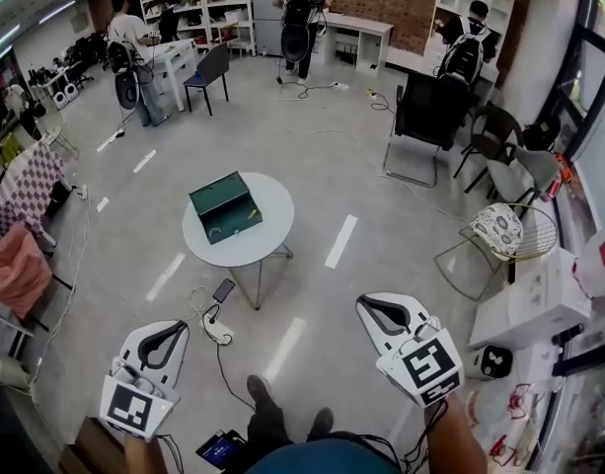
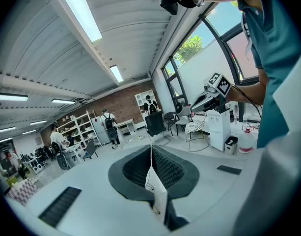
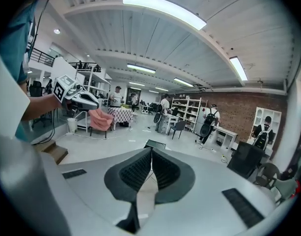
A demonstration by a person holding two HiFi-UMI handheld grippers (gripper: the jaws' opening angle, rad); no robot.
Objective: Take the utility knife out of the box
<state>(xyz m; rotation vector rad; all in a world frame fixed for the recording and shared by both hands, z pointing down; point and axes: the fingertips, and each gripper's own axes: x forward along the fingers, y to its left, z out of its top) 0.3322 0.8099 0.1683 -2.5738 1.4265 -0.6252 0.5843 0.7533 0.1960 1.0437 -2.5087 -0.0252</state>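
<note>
Two hand-held grippers are seen at the bottom of the head view, well apart from the task's things: the left gripper [image 1: 170, 330] at lower left and the right gripper [image 1: 373, 310] at lower right, each carried on a bare forearm with its marker cube nearest the camera. In the left gripper view the jaws of that gripper [image 2: 151, 154] are pressed together along a thin seam, with nothing caught between them; the same is shown in the right gripper view, where the dark ribbed pads of that gripper [image 3: 151, 156] meet tip to tip around nothing. The green box [image 1: 225, 205] is set on a small round white table [image 1: 274, 233] at the centre of the head view, above both grippers and touched by neither. The utility knife cannot be made out at this distance, so whether it lies in the box cannot be told. On the grey floor between the table and the grippers a phone [image 1: 224, 289] and a white power strip [image 1: 218, 332] are laid, a black cable trailing from the strip. A black chair [image 1: 430, 115] is placed at upper right, and three people with backpacks are standing by white shelves and desks along the top edge.
</note>
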